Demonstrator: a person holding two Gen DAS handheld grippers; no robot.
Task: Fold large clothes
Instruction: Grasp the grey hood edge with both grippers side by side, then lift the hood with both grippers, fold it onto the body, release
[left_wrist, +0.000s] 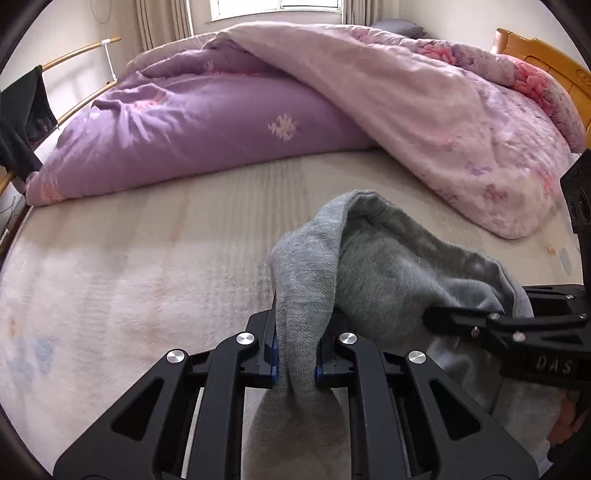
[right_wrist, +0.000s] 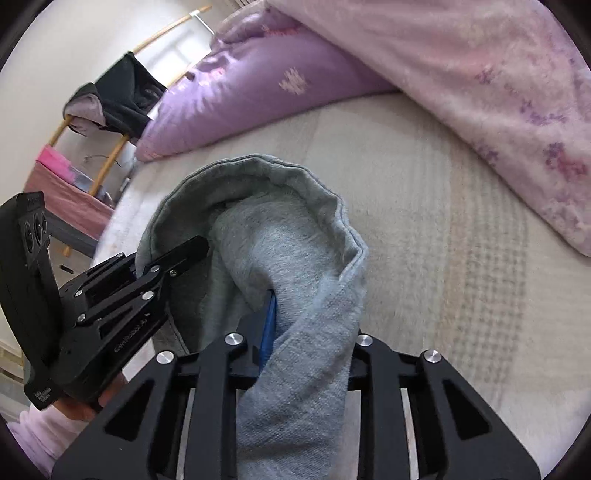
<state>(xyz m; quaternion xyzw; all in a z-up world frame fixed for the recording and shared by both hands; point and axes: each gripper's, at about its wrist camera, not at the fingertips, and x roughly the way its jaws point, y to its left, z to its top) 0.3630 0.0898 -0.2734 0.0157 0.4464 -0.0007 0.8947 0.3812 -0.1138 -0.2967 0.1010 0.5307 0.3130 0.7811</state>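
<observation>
With the left gripper (left_wrist: 295, 354) and right gripper (right_wrist: 306, 343) both clamped on the gray sweatshirt (left_wrist: 388, 266), it should be spread taut and lowered toward twelve o'clock onto the mattress (left_wrist: 147, 240).

The left gripper (left_wrist: 297, 363) and right gripper (right_wrist: 308, 354) are close together, each pinching tight with its fingers.

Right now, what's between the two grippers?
Only the grey garment, bunched in a loop from the left gripper to the right gripper, each shut on it. Both wrist views show this.
</observation>
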